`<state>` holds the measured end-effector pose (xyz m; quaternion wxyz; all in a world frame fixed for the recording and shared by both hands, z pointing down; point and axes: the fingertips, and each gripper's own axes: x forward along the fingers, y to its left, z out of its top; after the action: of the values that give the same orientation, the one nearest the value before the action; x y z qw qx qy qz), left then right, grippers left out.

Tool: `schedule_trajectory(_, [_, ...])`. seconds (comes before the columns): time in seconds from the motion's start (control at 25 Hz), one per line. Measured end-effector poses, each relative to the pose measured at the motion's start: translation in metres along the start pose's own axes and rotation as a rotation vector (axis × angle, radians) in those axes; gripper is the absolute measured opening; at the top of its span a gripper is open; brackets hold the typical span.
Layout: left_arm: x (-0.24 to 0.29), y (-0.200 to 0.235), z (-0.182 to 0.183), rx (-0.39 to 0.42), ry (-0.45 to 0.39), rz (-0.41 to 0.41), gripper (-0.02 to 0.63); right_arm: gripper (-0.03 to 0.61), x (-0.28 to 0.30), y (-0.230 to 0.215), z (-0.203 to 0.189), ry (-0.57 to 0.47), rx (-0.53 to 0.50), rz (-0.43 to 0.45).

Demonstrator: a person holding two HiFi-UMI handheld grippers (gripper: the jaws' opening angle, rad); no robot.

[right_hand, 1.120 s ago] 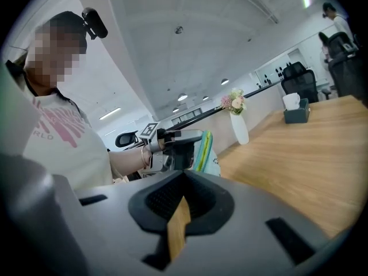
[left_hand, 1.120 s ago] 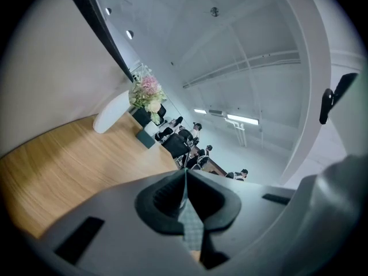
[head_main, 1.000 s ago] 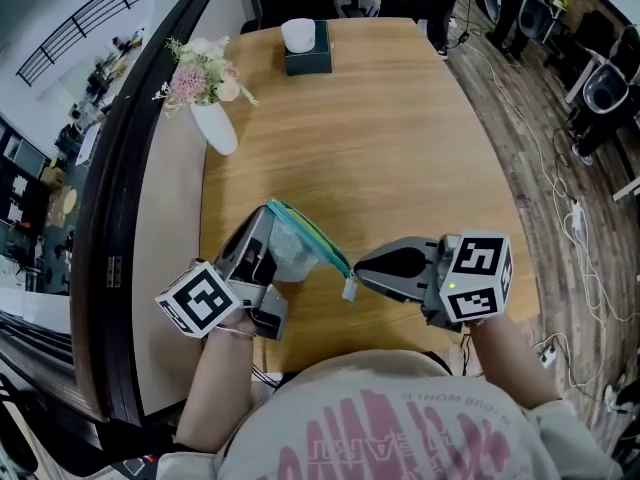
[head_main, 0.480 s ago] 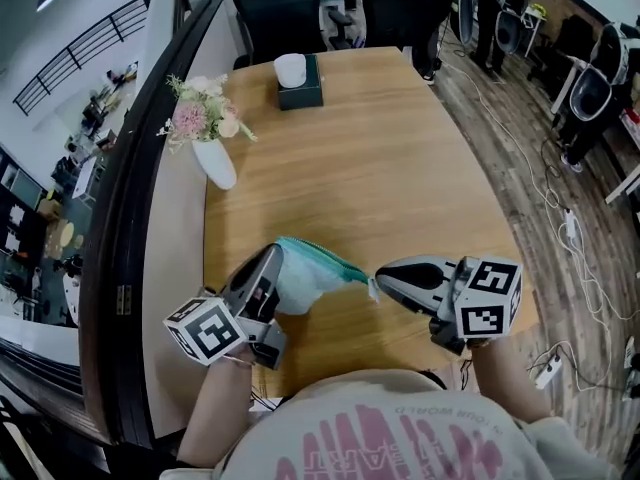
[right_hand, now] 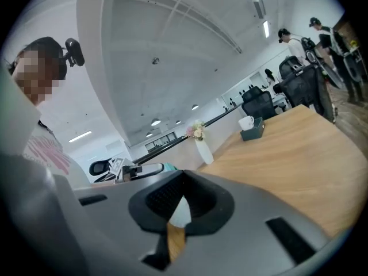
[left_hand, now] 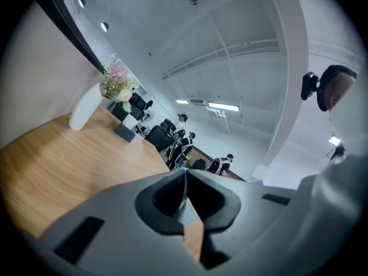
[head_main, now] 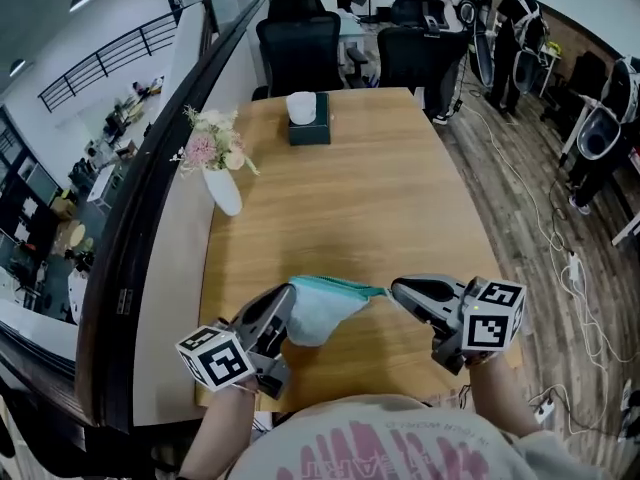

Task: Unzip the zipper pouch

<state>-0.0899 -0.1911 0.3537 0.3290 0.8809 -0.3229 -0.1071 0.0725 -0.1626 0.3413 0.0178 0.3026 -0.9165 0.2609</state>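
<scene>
Head view shows a translucent whitish zipper pouch point(head_main: 318, 314) with a teal zip band along its top. It is held up between the two grippers, over the near end of the long pale wooden counter point(head_main: 380, 198) and close to the person's chest. The left tongs point(head_main: 287, 301) come in from the lower left and are pressed together on the left end of the zipper pouch. In the left gripper view the same tongs point(left_hand: 185, 180) stand shut, with only a thin pale sliver of the material showing in the notch below the tips. The right tongs point(head_main: 395, 290) reach in from the right and pinch the small white pull tab point(head_main: 381, 292) at the right end of the teal band. In the right gripper view these tongs point(right_hand: 181, 191) are closed, and a white wedge, the pull tab point(right_hand: 179, 213), sits between them. The teal band runs nearly level from one gripper to the other, and the pouch body sags below it.

Farther up the counter, near its left edge, stands a white ceramic vase of pink and white flowers point(head_main: 225, 190). At the far end lies a dark green tissue box with a white tissue on top point(head_main: 308, 128). Black office chairs point(head_main: 298, 53) stand behind the far edge.
</scene>
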Motion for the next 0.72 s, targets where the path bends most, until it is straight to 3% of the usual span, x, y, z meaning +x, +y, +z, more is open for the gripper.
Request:
schedule_trajectory(0.16, [0.005,-0.022,0.001,-0.018,-0.076,0.012,0.012,0.008,-0.012,-0.016,0.003,0.019,0.030,-0.018])
schedule_trajectory(0.36, [0.009,-0.048,0.005,-0.006,-0.160,0.053,0.012,0.017,-0.039,-0.048,0.015,-0.019,0.057,-0.130])
schedule_trajectory(0.6, [-0.003,-0.061,0.009,0.029,-0.265,0.182,0.012,-0.002,-0.075,-0.080,0.028,-0.125,0.197,-0.269])
schedule_trajectory(0.72, [-0.009,-0.069,0.011,0.040,-0.317,0.223,0.012,-0.002,-0.088,-0.083,0.033,-0.149,0.184,-0.318])
